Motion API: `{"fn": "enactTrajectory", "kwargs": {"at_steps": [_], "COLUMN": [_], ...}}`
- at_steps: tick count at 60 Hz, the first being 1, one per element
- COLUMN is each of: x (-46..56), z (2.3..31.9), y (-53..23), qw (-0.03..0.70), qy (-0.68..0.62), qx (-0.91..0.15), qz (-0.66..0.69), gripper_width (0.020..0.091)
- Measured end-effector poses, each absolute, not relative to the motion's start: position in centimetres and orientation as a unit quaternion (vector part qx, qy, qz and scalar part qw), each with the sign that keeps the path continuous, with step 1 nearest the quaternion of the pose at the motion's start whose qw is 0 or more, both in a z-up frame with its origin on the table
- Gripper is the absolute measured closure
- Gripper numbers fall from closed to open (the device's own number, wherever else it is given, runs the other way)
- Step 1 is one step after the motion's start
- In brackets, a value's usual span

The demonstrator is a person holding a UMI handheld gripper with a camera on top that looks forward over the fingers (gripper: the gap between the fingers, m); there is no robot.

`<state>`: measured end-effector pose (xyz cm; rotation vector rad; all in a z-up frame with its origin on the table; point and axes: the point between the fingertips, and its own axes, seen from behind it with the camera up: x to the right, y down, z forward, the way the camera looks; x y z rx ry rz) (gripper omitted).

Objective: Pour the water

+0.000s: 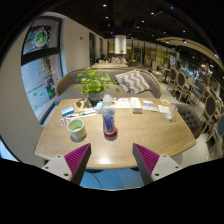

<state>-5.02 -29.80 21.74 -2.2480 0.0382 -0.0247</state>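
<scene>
A clear plastic water bottle (108, 115) stands upright on the wooden table (130, 140), on a small red coaster. A green mug (77, 129) sits just to its left. My gripper (111, 163) is open, its magenta pads (77, 158) spread wide with nothing between them. Both fingers hang back from the table's near edge, well short of the bottle, which stands beyond them and roughly centred between them.
A potted green plant (96, 84) stands behind the bottle. Books and papers (135, 104) lie across the far side of the table, with a small glass (168, 112) at the right. A blue chair seat (110, 178) is under the near edge. A sofa with cushions (130, 80) lies beyond.
</scene>
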Motion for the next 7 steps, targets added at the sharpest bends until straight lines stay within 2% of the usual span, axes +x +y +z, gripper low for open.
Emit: {"fn": "enactTrajectory", "kwargs": {"at_steps": [7], "x": [-4.14], "z": [22.42], "y": [-29.51], "qw": [0.442], "qy": [0.0], "qx": [-0.897], "qz": [-0.025], "gripper_width": [0.0251]}}
